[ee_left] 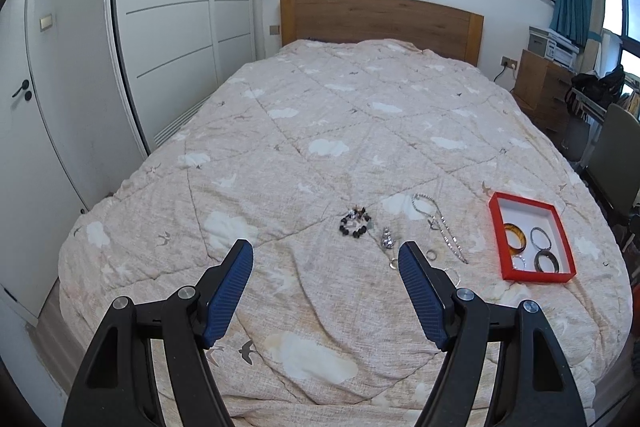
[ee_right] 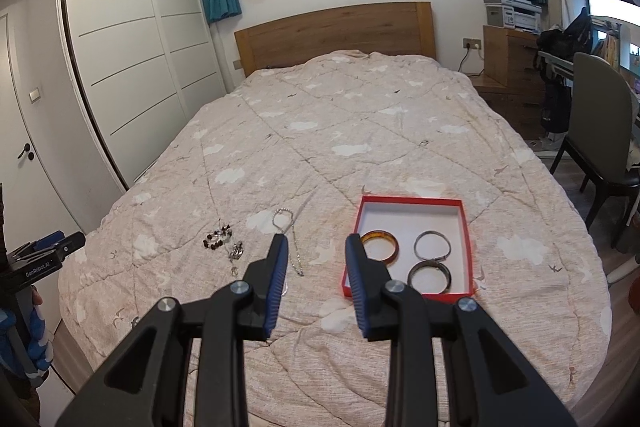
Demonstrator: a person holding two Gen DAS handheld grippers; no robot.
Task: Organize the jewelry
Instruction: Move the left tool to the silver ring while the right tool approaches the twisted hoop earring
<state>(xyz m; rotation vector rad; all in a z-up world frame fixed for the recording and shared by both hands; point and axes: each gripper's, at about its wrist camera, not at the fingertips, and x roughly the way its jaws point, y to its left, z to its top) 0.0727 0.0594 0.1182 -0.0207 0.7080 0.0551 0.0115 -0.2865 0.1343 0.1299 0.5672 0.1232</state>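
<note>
A red box (ee_left: 495,227) (ee_right: 467,235) lies on the bed, holding an amber bangle (ee_left: 516,235) (ee_right: 380,245), a silver bangle (ee_left: 541,237) (ee_right: 432,245), a dark bangle (ee_left: 547,261) (ee_right: 429,275) and a small silver piece (ee_left: 519,262). Loose on the quilt to its left lie a dark bead bracelet (ee_left: 354,223) (ee_right: 218,239), a silver trinket (ee_left: 387,239) (ee_right: 237,250), a silver chain necklace (ee_left: 440,223) (ee_right: 294,243) and a small ring (ee_left: 431,255). My left gripper (ee_left: 326,253) is open and empty, above the quilt short of the beads. My right gripper (ee_right: 317,247) is open and empty, between necklace and box.
The bed's quilt (ee_left: 320,131) runs to a wooden headboard (ee_left: 380,21). White wardrobe doors (ee_left: 172,27) stand left. A wooden nightstand (ee_left: 544,87) and a chair (ee_right: 596,131) stand right. The left gripper's body shows at the right wrist view's left edge (ee_right: 40,259).
</note>
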